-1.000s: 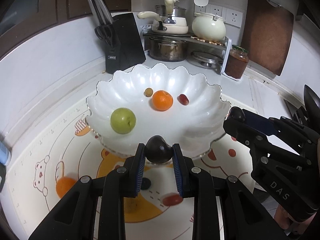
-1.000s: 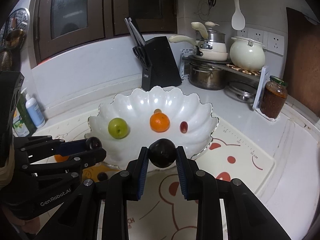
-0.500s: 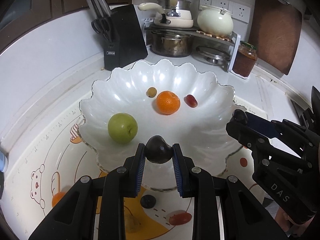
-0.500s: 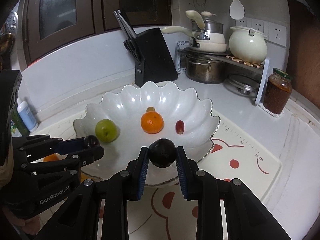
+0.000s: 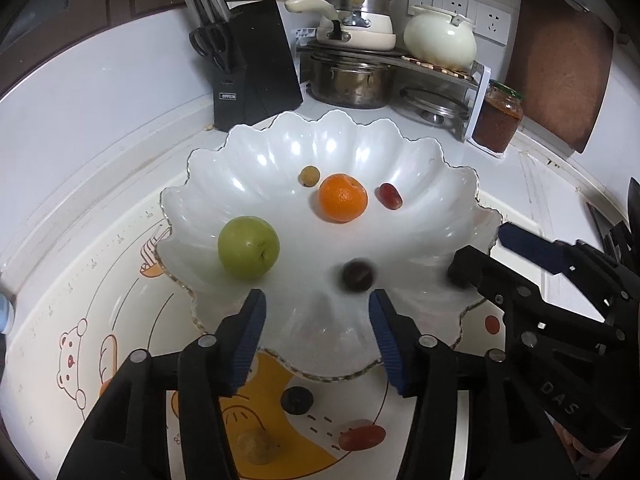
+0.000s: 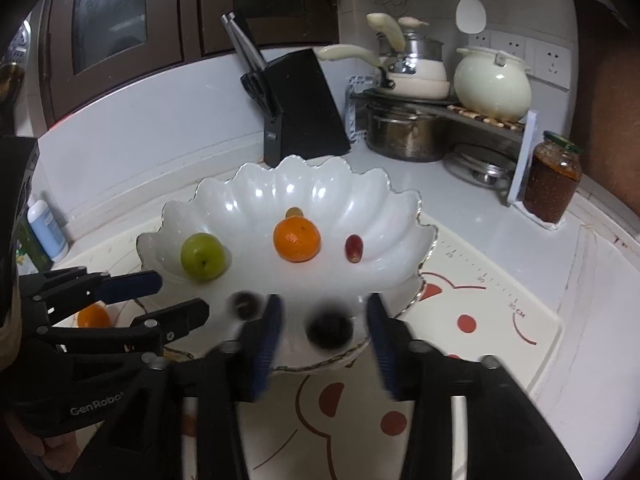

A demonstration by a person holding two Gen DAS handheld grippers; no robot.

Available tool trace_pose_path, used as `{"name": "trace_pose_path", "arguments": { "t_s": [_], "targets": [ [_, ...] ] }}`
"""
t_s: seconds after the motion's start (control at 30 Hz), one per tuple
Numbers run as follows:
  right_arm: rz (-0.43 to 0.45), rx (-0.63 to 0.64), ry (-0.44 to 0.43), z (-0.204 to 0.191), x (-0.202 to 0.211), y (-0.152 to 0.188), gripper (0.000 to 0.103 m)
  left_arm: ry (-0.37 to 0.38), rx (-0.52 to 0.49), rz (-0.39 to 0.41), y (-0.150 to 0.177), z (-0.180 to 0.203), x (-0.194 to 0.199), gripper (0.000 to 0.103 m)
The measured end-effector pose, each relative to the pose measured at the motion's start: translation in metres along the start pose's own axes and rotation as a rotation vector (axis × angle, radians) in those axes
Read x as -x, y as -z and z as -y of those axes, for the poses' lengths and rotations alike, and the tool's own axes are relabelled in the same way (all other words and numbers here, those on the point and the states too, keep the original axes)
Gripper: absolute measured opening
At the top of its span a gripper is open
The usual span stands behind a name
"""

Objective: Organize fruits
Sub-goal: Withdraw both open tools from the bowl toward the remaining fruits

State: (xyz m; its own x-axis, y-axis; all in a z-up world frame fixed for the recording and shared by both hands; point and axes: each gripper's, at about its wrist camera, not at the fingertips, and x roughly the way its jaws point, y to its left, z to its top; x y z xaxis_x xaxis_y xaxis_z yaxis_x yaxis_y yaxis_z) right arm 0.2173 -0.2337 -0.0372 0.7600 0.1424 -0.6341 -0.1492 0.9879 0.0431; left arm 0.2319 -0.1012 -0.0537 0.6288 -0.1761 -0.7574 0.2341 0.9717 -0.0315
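Observation:
A white scalloped bowl [image 5: 420, 160] holds a green apple [image 5: 248, 247], an orange [image 5: 343, 197], a red grape [image 5: 390, 195] and a small tan fruit [image 5: 309, 175]. My left gripper [image 5: 318, 304] is open over the bowl's near side; a blurred dark plum [image 5: 358, 276] lies in the bowl just beyond it. My right gripper [image 6: 322, 312] is open over the bowl's [image 6: 240, 184] near rim, with a blurred dark plum [image 6: 329, 330] between its fingers, not held. The left gripper [image 6: 168, 296] also shows in the right wrist view, beside another dark fruit [image 6: 245, 305].
On the bear-print mat [image 5: 120, 300] in front of the bowl lie a dark grape [image 5: 296, 400], a red grape [image 5: 362, 434], a tan fruit [image 5: 258, 446] and an orange [image 6: 94, 316]. A knife block [image 5: 252, 68], pots [image 5: 352, 76] and a jar [image 5: 498, 116] stand behind.
Both grippers moved forward over the bowl, then opened and let go of their dark plums, which now drop or roll in the bowl.

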Motion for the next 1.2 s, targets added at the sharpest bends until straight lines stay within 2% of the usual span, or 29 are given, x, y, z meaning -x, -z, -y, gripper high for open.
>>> {"name": "trace_pose_path", "arguments": {
  "t_s": [0.07,0.13,0.3,0.47,0.6,0.93,1.03,1.2],
  "targets": [
    [0.011,0.000,0.017,0.000,0.004,-0.001,0.057,-0.008,0.006,0.009,0.001,-0.001,0.004,0.053],
    [0.024,-0.008,0.034,0.000,0.009,-0.002,0.067,-0.012,0.010,0.015,0.001,-0.002,0.008,0.056],
    [0.048,-0.025,0.073,-0.001,0.022,-0.003,0.077,-0.036,0.014,0.041,0.004,-0.005,0.023,0.063],
    [0.066,-0.043,0.096,-0.004,0.036,-0.005,0.078,-0.060,0.018,0.076,0.007,-0.009,0.041,0.074],
    [0.072,-0.055,0.127,-0.006,0.047,-0.004,0.078,-0.083,0.016,0.106,0.010,-0.009,0.056,0.087],
    [0.099,-0.131,0.209,0.003,0.092,-0.018,0.078,-0.082,-0.003,0.169,0.000,0.000,0.099,0.092],
    [0.129,-0.129,0.215,0.003,0.109,-0.028,0.083,-0.086,-0.015,0.221,-0.004,0.002,0.120,0.097],
    [0.177,-0.114,0.216,-0.007,0.131,-0.036,0.084,-0.085,-0.016,0.254,-0.007,0.000,0.140,0.097]
  ]
}}
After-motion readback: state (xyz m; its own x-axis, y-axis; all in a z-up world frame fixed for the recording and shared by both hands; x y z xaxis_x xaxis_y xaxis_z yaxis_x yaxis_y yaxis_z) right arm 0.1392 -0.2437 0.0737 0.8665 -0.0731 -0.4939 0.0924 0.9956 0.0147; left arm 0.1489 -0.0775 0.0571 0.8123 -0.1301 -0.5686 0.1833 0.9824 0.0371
